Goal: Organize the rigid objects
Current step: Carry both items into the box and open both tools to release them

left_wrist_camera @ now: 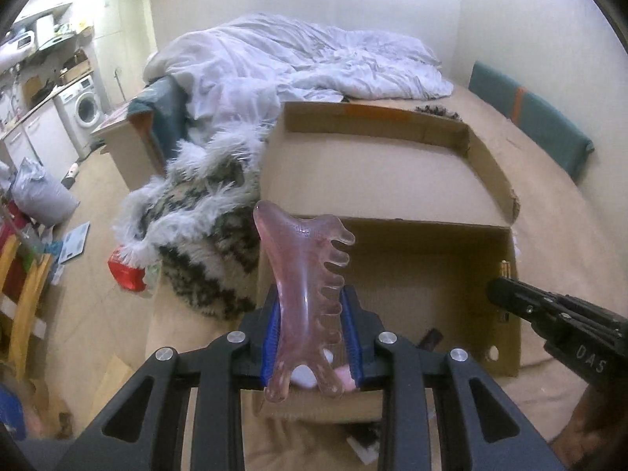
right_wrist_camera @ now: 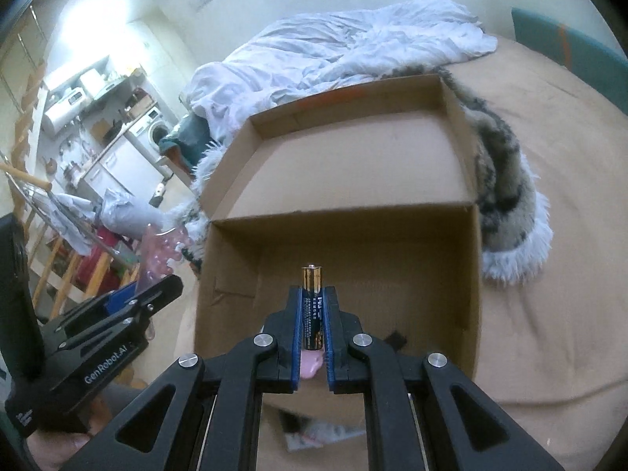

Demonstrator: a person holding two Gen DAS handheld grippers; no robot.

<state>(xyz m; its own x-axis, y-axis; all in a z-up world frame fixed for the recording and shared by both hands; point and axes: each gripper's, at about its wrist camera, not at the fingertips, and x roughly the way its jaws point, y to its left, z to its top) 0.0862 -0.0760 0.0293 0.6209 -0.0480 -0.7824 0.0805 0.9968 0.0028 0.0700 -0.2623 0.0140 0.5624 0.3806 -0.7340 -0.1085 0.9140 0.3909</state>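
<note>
A translucent pink comb (left_wrist_camera: 304, 294) with thick rounded teeth stands upright in my left gripper (left_wrist_camera: 312, 306), which is shut on it between the blue pads (left_wrist_camera: 271, 333). My right gripper (right_wrist_camera: 313, 294) is shut on a black and gold battery (right_wrist_camera: 312, 302), whose top pokes out above the fingertips. Both grippers hang over the near compartment of an open cardboard box (right_wrist_camera: 475, 274) that a wall splits in two. From the left wrist, the right gripper (left_wrist_camera: 504, 286) shows at the right edge, gold battery tip (left_wrist_camera: 503, 267) visible. From the right wrist, the left gripper (right_wrist_camera: 157, 286) and comb (right_wrist_camera: 161, 253) show at the left.
The cardboard box (left_wrist_camera: 510, 298) lies on a beige bed cover (left_wrist_camera: 549, 204). A fluffy grey and white blanket (left_wrist_camera: 196, 212) lies left of it, a crumpled white duvet (left_wrist_camera: 314, 59) behind. Small pink and dark items (right_wrist_camera: 312, 365) rest on the box floor. A cluttered floor and kitchen lie far left.
</note>
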